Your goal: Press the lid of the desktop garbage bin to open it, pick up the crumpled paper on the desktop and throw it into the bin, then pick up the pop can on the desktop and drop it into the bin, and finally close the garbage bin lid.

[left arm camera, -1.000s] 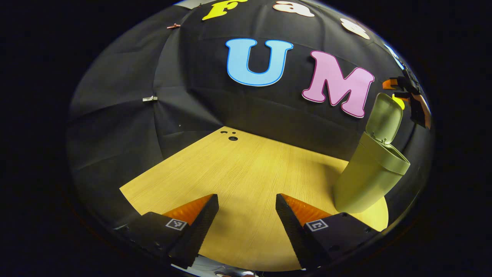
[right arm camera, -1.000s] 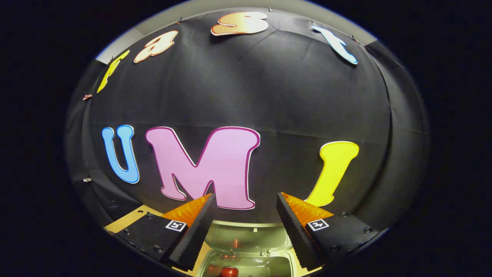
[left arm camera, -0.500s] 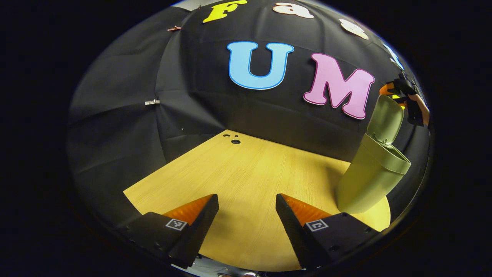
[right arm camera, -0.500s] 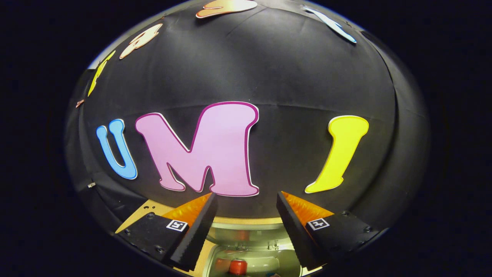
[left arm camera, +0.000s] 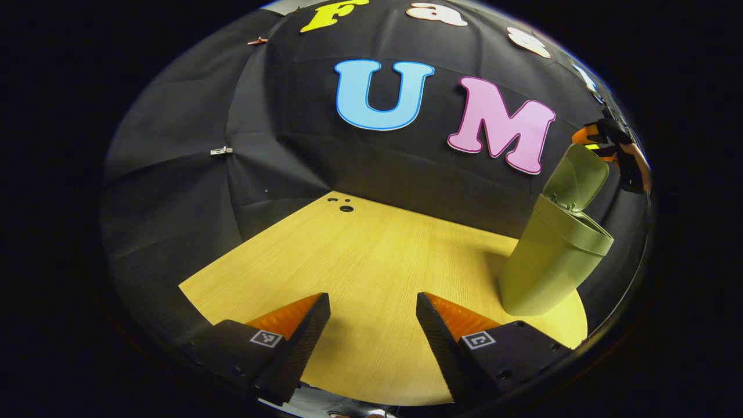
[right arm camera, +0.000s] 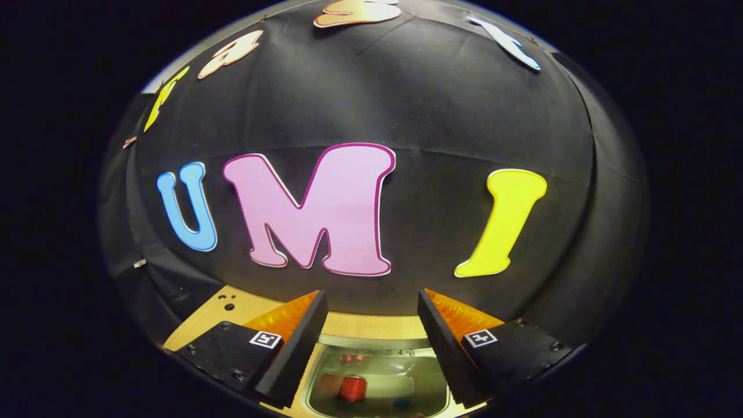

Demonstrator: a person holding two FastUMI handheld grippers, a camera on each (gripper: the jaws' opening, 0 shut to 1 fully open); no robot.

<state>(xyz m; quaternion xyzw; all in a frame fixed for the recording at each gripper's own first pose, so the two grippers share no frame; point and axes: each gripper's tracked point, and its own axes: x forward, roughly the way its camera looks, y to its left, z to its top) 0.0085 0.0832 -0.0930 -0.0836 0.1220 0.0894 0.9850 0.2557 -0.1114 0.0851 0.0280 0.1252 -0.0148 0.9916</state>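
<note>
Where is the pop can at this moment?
The pop can lies inside the open garbage bin, seen at the bottom of the right gripper view, below and between the fingers of the right gripper.

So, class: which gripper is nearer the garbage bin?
Right. The right gripper hangs open just above the garbage bin; the left gripper sits open farther off across the table.
</note>
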